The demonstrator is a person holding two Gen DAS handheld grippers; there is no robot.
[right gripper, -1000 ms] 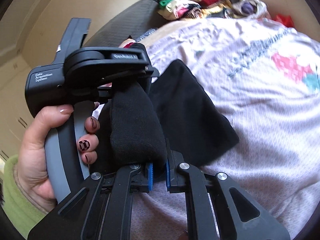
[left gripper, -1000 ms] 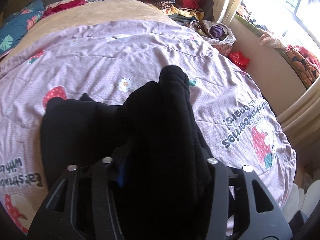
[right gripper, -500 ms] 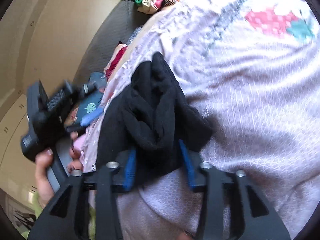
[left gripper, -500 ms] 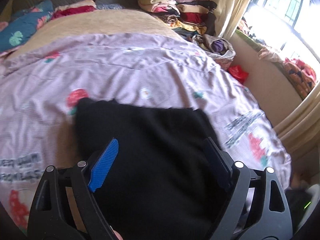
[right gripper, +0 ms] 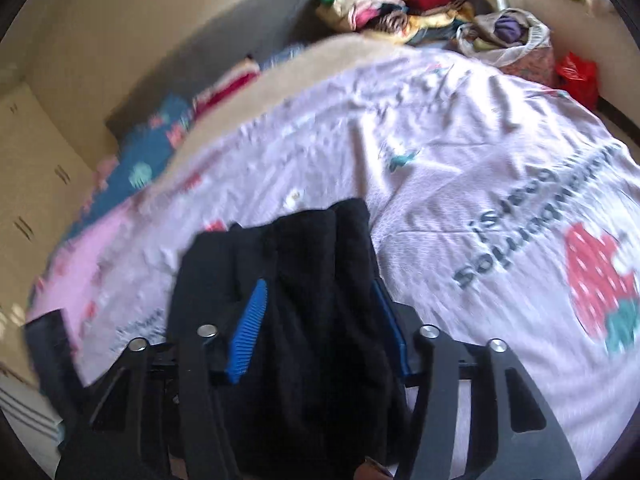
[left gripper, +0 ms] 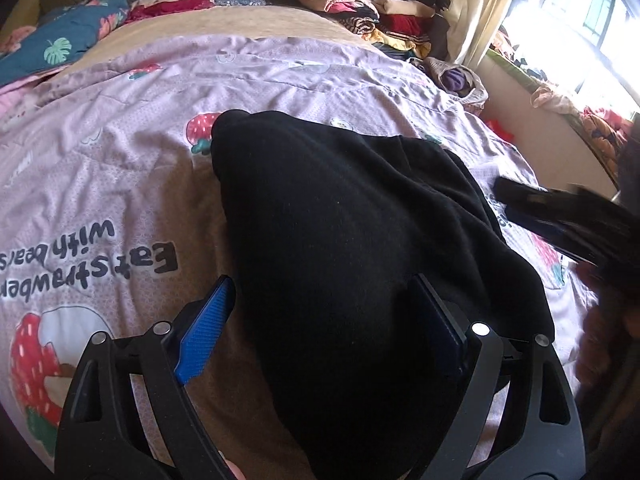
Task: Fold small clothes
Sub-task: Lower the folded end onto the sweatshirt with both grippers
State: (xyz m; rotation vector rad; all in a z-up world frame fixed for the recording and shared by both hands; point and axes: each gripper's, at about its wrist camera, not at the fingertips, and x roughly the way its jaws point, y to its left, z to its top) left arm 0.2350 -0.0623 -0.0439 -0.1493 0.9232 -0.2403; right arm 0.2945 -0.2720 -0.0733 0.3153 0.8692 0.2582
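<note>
A black garment (left gripper: 340,240) lies spread on the lilac strawberry-print bedcover (left gripper: 120,168). My left gripper (left gripper: 320,320) stands wide open low over the garment's near end. The cloth lies between its blue pads (left gripper: 206,328) without being pinched. In the right wrist view the same black garment (right gripper: 312,280) shows as a narrower folded strip running up between the jaws of my right gripper (right gripper: 318,320). Those jaws are closing around it and the left pad's ribbed face still shows. This view is motion-blurred. The right gripper also appears, blurred, at the right edge of the left wrist view.
Stacks of folded clothes (left gripper: 360,8) sit at the far end of the bed, with a bag of laundry (right gripper: 508,36) and a red bag (right gripper: 580,76) beside them. A teal leaf-print cloth (left gripper: 60,48) lies at far left. A bright window (left gripper: 572,12) is on the right.
Both grippers let go of the bunched black cloth and opened. The garment now lies flatter on the bed. The right gripper swung round and has started narrowing over the strip again.
</note>
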